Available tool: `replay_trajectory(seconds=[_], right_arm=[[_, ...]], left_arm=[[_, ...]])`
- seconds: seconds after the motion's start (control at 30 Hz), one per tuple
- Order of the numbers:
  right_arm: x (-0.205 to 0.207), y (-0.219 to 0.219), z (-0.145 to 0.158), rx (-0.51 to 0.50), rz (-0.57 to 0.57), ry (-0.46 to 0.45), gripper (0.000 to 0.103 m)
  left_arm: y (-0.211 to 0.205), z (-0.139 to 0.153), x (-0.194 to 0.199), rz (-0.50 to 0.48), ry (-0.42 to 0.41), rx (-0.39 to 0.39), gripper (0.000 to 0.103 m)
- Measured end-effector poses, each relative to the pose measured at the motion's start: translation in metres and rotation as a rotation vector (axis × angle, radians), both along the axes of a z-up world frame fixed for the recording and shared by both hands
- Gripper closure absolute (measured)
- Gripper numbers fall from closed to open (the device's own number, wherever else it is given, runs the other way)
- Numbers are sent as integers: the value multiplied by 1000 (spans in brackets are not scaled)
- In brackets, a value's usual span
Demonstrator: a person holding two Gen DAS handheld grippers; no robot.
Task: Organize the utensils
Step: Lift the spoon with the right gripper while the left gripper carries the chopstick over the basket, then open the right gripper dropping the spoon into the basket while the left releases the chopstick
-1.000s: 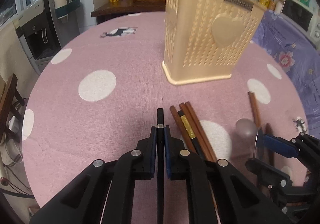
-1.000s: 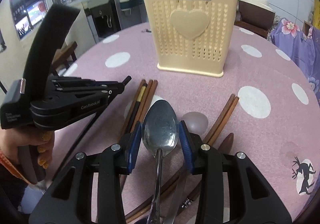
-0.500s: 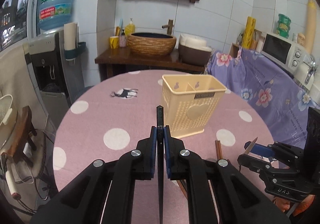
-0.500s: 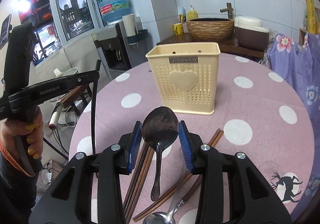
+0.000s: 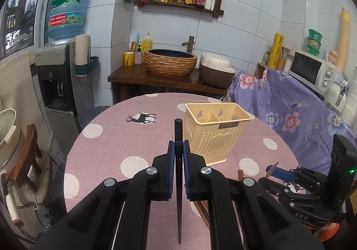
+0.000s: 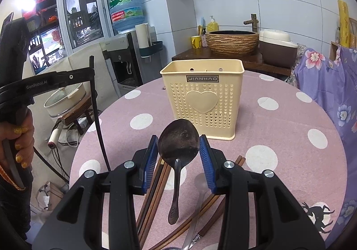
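Left wrist view: left claw (image 5: 178, 151) clenched on a dark chopstick (image 5: 178, 133), held above the worktop (image 5: 107, 149), tip pointing far toward the caddy (image 5: 215, 136).
Right wrist view: right claw (image 6: 178, 154) grasping a metal spoon (image 6: 178, 140) by the edges of its bowl, handle hanging down toward the near side, clear of the worktop.
Caddy: cream perforated plastic, upright at the middle of the worktop, open top with a divider making two compartments; both look empty as far as can be seen.
Chopstick handling: judged light, stiff and thin; gripped part-way along, so it may pivot between the pads if knocked on the caddy rim.
Spoon handling: judged light, rigid and smooth; held across a curved bowl it could slip or swing, and the neck would be a steadier place to hold.
Loose pile: wooden chopsticks (image 6: 156, 185) and another spoon (image 6: 196, 207) lie on the worktop beneath the right claw.
Hidden: the pile's near ends are cut off by the claw bodies; the count is unclear; the caddy's floor is out of sight; the chopstick's lower end is thin and hard to follow.
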State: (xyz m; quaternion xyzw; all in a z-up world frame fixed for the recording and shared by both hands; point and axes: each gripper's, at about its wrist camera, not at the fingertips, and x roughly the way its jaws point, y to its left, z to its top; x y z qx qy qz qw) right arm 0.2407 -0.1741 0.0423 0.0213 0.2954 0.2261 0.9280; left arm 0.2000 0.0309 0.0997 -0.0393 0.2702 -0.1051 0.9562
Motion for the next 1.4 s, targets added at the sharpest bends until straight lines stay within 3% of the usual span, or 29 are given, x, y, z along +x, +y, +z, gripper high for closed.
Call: replay_trajectory(seconds=[0.17, 0.3, 0.6, 0.7, 0.83, 1.03, 1.23, 1.4], right_arm=[[4, -1, 6, 12, 2, -10, 65], [14, -2, 26, 17, 7, -35, 65], [70, -7, 135, 53, -69, -217, 65], [93, -11, 154, 63, -132, -265, 65], [115, -12, 147, 49, -189, -291, 65], [136, -8, 103, 12, -258, -282, 65], [124, 4, 57, -71, -249, -272, 65], [122, 7, 37, -105, -243, -247, 65]], left_arm=[[1, 11, 0, -12, -23, -11, 95], [-2, 37, 6, -27, -67, -8, 95], [-32, 147, 46, -73, -206, -20, 95], [-46, 161, 63, -59, -240, -16, 95], [-58, 150, 81, -30, -261, -6, 95], [-63, 100, 107, 1, -194, -18, 95], [-65, 50, 112, -4, -117, -9, 95], [-61, 23, 114, -8, -61, -11, 95]])
